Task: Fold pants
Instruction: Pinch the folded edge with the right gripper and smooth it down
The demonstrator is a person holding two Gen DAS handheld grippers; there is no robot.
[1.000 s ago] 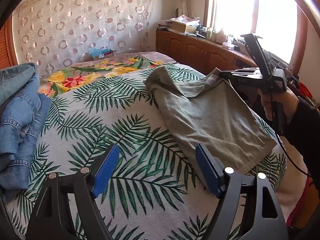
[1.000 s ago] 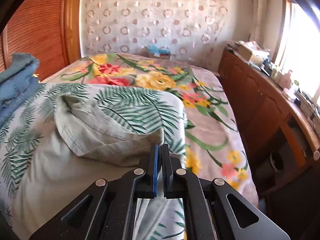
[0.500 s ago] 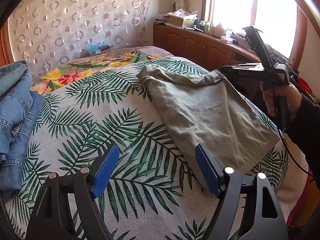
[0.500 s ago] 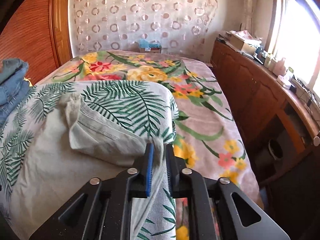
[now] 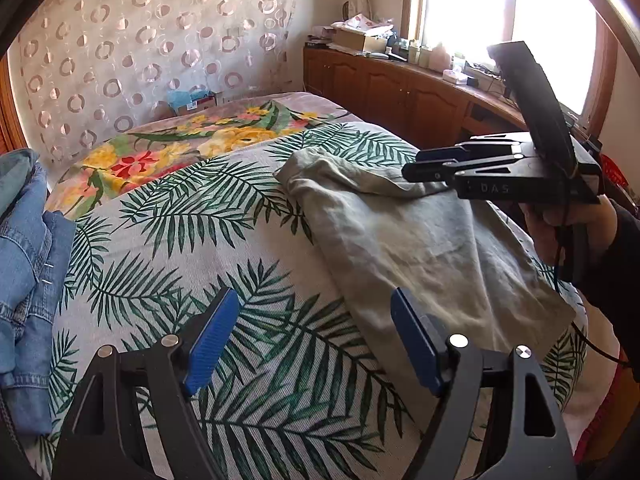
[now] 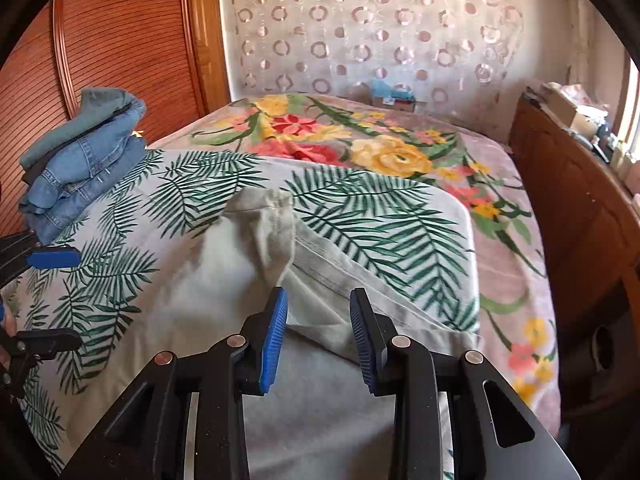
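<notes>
Grey-green pants (image 5: 420,248) lie folded on the palm-leaf sheet (image 5: 192,216), a bunched end pointing up the bed. My right gripper (image 6: 319,328) hovers over their near fold (image 6: 224,280). Its jaws are opening; cloth lies under the gap and the blue pads (image 6: 276,320) do not press on it. In the left wrist view the right gripper (image 5: 420,163) hangs above the pants' right side, gripped by a hand (image 5: 560,216). My left gripper (image 5: 312,320) stands wide open over bare sheet, left of the pants, holding nothing. The left gripper (image 6: 48,300) also shows at the right wrist view's left edge.
A stack of folded jeans (image 6: 80,160) sits at the bed's left side by a slatted wooden door (image 6: 120,40). A floral blanket (image 6: 360,140) covers the far end. Wooden cabinets (image 5: 400,92) with clutter on top run along the right under a bright window.
The right gripper's jaws parted and let go of the pants' edge, which dropped onto the fold. Its view swung left. The left gripper shifted slightly and stayed open.
</notes>
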